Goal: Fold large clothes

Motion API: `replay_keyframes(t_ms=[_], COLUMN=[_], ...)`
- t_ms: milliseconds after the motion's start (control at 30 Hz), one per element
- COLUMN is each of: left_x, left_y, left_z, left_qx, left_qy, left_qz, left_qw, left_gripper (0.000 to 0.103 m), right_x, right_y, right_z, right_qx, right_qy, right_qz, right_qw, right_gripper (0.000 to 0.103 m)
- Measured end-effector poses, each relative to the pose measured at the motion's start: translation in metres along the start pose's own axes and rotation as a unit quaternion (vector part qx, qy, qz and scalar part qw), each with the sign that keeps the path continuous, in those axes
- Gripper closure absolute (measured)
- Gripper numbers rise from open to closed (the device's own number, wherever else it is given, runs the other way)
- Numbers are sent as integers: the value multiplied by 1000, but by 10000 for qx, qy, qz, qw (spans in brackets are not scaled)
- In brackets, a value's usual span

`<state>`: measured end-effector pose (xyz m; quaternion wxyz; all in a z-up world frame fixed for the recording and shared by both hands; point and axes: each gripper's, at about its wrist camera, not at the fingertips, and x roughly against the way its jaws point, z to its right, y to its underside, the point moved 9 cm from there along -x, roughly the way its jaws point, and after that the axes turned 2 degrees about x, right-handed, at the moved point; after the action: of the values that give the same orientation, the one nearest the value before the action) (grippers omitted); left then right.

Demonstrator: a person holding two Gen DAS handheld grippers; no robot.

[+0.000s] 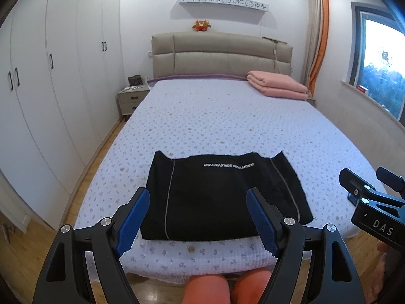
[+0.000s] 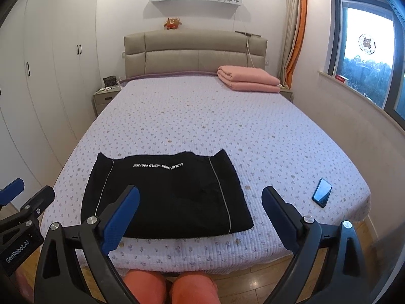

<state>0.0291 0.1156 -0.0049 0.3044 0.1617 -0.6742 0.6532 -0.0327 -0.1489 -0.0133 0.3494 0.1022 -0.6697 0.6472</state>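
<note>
While both tools hang in the air near the foot of the bed (image 1: 227, 116), the person's knees in orange pants (image 2: 169, 286) show at the very bottom, close to the bed's edge. The left gripper (image 1: 200, 220) has its two blue pads spread wide apart, and it holds nothing. The right gripper (image 2: 200, 217) is spread wide too, with nothing between its pads. Just past the pads lies the black garment (image 2: 164, 192), folded into a flat, neat shape on the near end of the bed. It has thin pale lines running down each side and white letters across its far edge. The grippers do not touch it. A dark phone (image 2: 322, 192) lies flat on the bed off to the right, well apart from the garment. The bed cover is pale purple with tiny flowers all over. Farther back, a folded pink blanket (image 1: 277, 84) sits at the far right corner of the bed, near the padded headboard (image 1: 220, 53). A small nightstand (image 1: 133, 98) stands to the left of the bed. A little orange stuffed toy (image 1: 201, 25) sits on top of the headboard. White wardrobe doors (image 1: 63, 63) fill the left wall, and a window (image 2: 367, 50) is on the right.
</note>
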Motion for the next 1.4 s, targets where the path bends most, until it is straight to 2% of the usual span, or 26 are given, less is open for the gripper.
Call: replay_keyframes(t_ms=[600,1400], left_x=[7,9], left_y=[7,11], left_z=[14,15], left_qx=[-229,-301], left_qy=[-104,-144], left_qz=[-3,-12], left_qw=[9997,9994], left_gripper=[23,23], right_x=[-10,-8], right_y=[13,17], right_z=[7,-7], right_qx=[-242,-92], right_qy=[-199,-260], right_qz=[-234,-310], right_qw=[9992,9991], right_gripper=[5,5])
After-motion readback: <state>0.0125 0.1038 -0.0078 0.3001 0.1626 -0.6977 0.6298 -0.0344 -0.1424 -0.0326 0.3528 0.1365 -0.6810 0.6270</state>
